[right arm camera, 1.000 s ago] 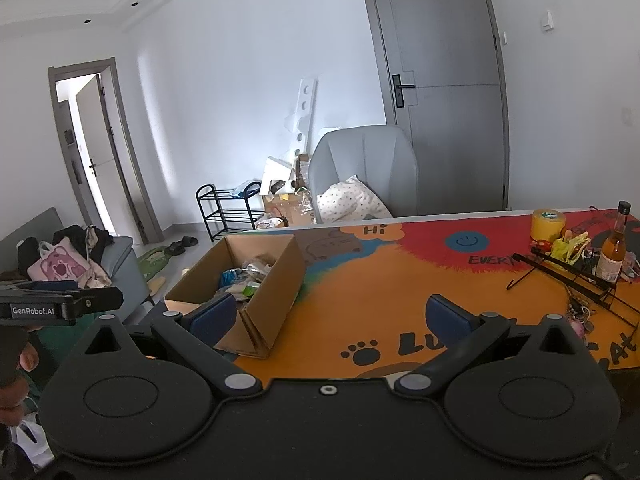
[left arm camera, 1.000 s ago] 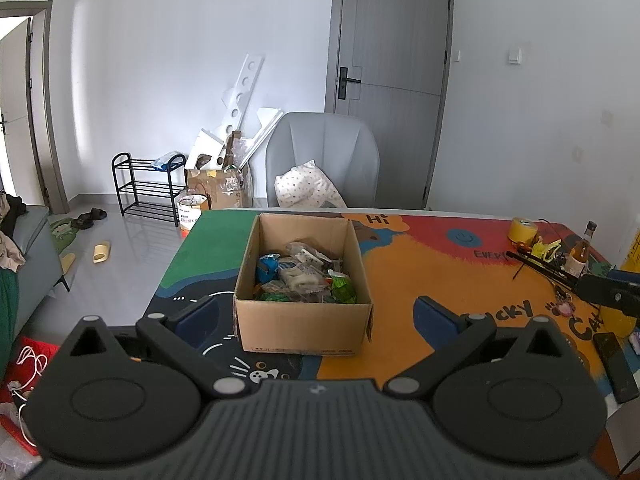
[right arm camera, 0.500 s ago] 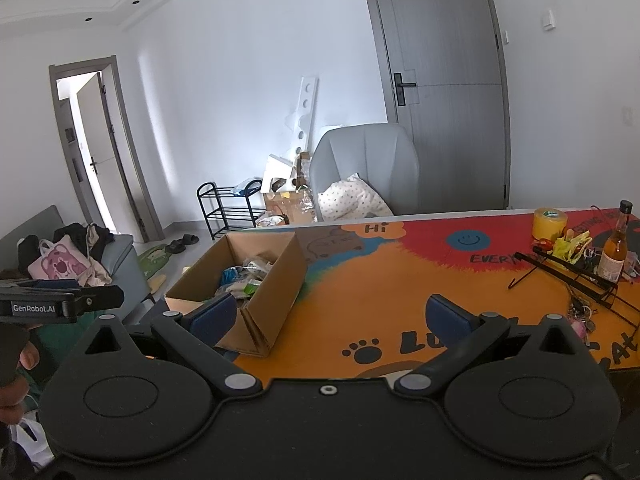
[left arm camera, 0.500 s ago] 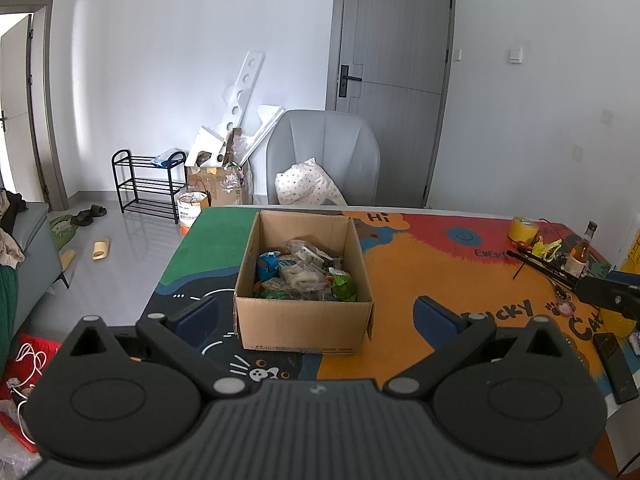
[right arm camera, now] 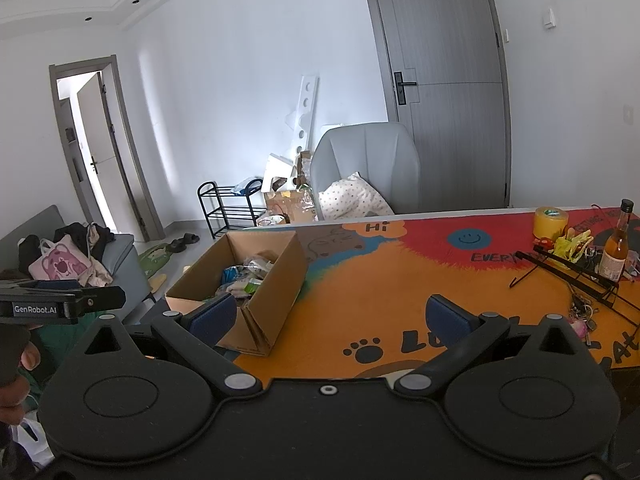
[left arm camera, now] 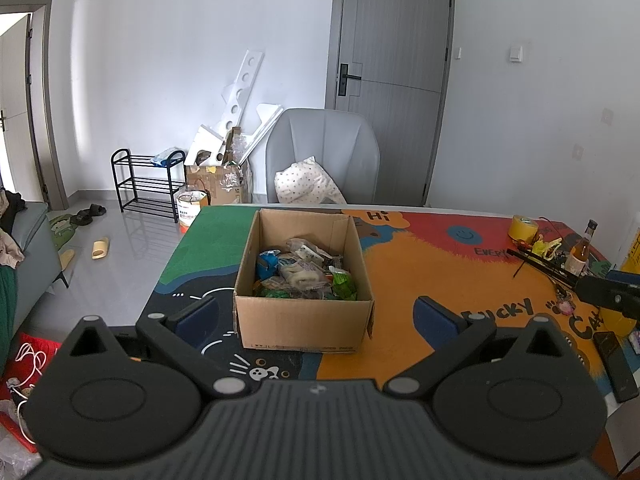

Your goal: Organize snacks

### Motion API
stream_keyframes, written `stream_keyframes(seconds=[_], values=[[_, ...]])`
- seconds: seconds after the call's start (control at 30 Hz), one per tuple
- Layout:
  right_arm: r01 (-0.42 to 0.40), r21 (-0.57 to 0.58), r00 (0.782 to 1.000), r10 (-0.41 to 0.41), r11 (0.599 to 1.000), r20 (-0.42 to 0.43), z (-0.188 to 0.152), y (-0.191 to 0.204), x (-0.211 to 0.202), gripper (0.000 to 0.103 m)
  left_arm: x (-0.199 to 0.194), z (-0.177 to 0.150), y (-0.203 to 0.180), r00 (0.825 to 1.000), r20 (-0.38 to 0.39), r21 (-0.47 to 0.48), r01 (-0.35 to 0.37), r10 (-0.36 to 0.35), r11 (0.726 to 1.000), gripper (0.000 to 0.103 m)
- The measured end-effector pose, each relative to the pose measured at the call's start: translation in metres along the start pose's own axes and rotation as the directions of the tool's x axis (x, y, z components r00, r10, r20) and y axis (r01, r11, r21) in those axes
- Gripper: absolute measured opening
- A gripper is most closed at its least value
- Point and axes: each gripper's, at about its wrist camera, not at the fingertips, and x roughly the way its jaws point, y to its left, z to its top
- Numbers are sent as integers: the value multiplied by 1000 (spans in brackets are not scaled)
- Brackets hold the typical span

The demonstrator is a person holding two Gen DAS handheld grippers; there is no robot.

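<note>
The open cardboard box (left arm camera: 303, 322) of snack packets (left arm camera: 306, 276) sits on the worktop (left arm camera: 440, 268) (its cartoon mat is loud), between the left gripper's (left arm camera: 316, 316) spread, empty fingers. The right gripper (right arm camera: 330, 318), fingers equally wide and empty, hovers beside it; a bottle (right arm camera: 616, 246) stands far right.

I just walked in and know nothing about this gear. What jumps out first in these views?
An open cardboard box heaped with snack packets stands on a loud cartoon table mat, framed by the open left gripper. At the table's right end sit a yellow tape roll and a glass bottle; the right gripper is open too.
</note>
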Motion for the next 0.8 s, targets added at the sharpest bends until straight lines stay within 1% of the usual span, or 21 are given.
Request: stream_keyframes(seconds=[0.5, 0.8], values=[[0, -1, 1000, 0, 1000, 1, 0, 0, 0, 103, 5, -7, -2, 1000, -8, 7, 8, -8, 1000, 103], [-1, -1, 1000, 1, 1000, -2, -1, 0, 1, 103, 5, -5, -2, 1000, -9, 10, 9, -9, 1000, 103]])
